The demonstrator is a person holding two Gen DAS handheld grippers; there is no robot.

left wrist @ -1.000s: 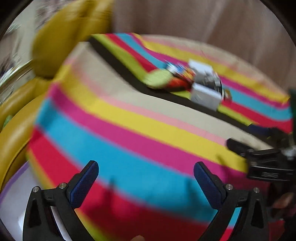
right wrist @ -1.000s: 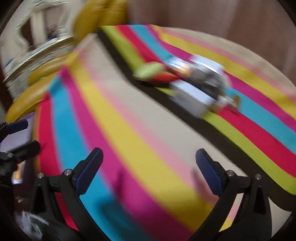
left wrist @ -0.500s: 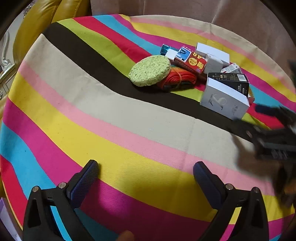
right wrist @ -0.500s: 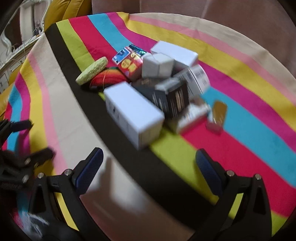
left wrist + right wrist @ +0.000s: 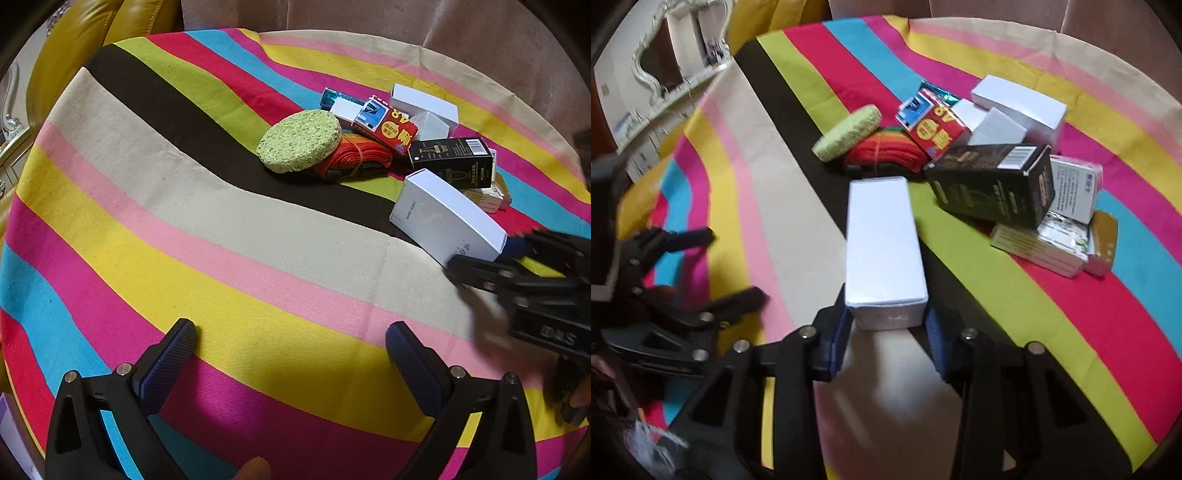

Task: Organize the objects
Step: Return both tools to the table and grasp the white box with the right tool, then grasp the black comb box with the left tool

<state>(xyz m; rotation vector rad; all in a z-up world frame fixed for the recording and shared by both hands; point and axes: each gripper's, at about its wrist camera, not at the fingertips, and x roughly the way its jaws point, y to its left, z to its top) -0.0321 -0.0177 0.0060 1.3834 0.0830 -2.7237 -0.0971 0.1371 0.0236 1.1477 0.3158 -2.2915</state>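
The long white box (image 5: 884,243) lies on the striped tablecloth (image 5: 207,236), its near end between the right gripper (image 5: 886,334), whose jaws are closing against its sides. The left gripper (image 5: 291,350) gapes wide over bare cloth. Behind it lies a jumble of boxes, a green sponge (image 5: 299,140), then a yellow leather chair (image 5: 85,48).

Your right gripper (image 5: 517,258) runs off the right edge of the left wrist view, its body slightly blurred. Its blue pads are mostly hidden behind the near end of the long white box (image 5: 882,251) as the jaws close. The print on the small pale boxes (image 5: 1067,221) behind the black box (image 5: 993,184) is too small to read, perhaps medicine labels.
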